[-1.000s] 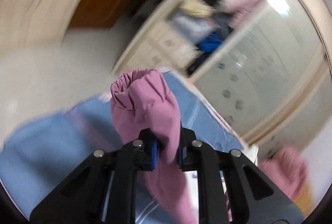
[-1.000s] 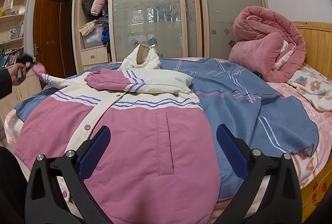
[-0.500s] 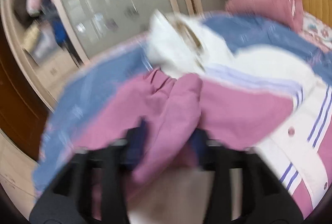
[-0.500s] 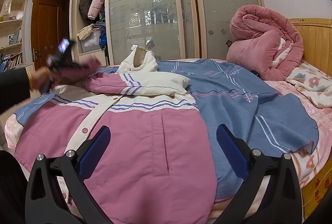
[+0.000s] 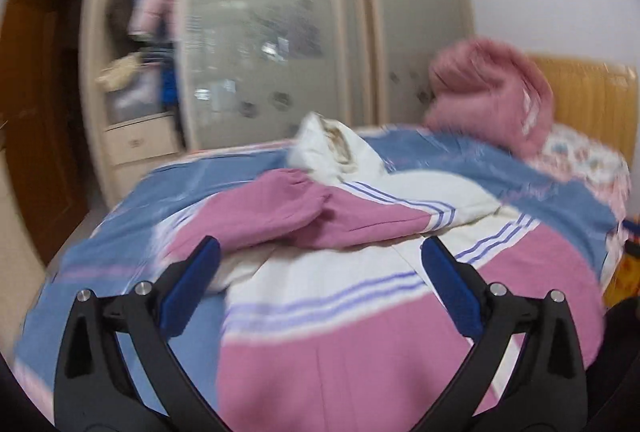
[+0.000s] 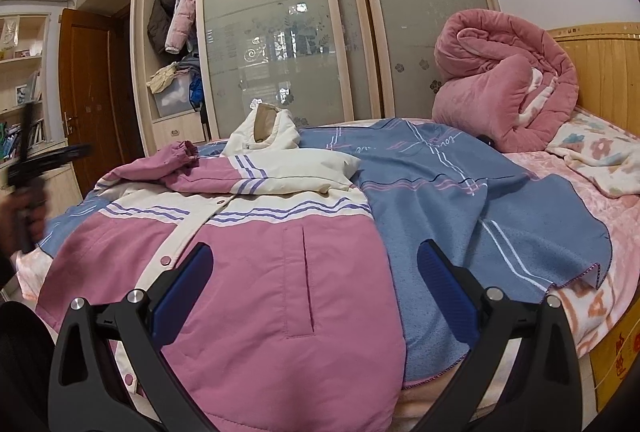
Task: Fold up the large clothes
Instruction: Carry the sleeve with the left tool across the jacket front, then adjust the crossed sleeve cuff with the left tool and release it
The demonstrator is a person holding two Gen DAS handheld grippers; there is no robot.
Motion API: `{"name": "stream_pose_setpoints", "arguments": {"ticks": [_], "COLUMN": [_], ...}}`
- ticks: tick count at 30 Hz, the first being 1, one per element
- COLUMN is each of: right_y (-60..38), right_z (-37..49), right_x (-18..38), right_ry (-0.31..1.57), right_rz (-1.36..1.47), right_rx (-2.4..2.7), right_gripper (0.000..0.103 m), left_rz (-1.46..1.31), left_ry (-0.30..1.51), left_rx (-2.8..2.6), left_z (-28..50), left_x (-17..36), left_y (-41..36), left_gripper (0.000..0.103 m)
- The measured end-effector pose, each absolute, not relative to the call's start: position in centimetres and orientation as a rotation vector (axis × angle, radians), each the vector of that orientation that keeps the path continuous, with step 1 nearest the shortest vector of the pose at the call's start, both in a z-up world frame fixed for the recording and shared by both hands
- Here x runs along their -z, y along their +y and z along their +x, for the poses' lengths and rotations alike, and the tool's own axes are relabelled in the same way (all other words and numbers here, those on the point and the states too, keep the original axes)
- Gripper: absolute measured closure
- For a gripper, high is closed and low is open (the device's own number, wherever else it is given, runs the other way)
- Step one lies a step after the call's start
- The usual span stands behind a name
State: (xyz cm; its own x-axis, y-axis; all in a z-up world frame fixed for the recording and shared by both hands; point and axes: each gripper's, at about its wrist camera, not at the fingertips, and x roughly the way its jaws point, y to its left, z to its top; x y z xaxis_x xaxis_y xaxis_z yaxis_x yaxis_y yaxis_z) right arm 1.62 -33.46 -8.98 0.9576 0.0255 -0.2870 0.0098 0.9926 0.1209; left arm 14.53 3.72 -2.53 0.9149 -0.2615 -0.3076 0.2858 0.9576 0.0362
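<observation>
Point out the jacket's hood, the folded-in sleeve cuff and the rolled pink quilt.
hood [image 6: 264, 130], right wrist view, its tan lining.
sleeve cuff [image 6: 182, 152], right wrist view, the gathered end.
rolled pink quilt [image 6: 504, 72], right wrist view, its outer roll.

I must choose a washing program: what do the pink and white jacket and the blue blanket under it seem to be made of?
Jacket: probably smooth padded synthetic; it looks puffy, with a slight sheen and snap buttons. Blue blanket: probably fleece; matte, fuzzy surface, stitched edge.

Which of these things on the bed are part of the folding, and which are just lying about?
Part of the job:
- pink and cream padded jacket
- its two pink sleeves, folded across the chest

Just lying about:
- blue plaid blanket
- rolled pink quilt
- floral sheet
</observation>
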Motion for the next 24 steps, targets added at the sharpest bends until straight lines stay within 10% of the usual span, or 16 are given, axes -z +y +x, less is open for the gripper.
{"name": "stream_pose_setpoints", "arguments": {"ticks": [24], "right_y": [-31.4], "right_z": [0.5], "right_x": [8.2], "right_ry": [0.269], "right_rz": [0.081], "right_rx": [-0.047], "right_gripper": [0.001], "left_rz": [-0.071], "left_ry": [0.443], "left_rx": [0.022], "left_z": [7.9], "left_x": [9.7], "left_y": [6.9], "left_gripper": [0.002]}}
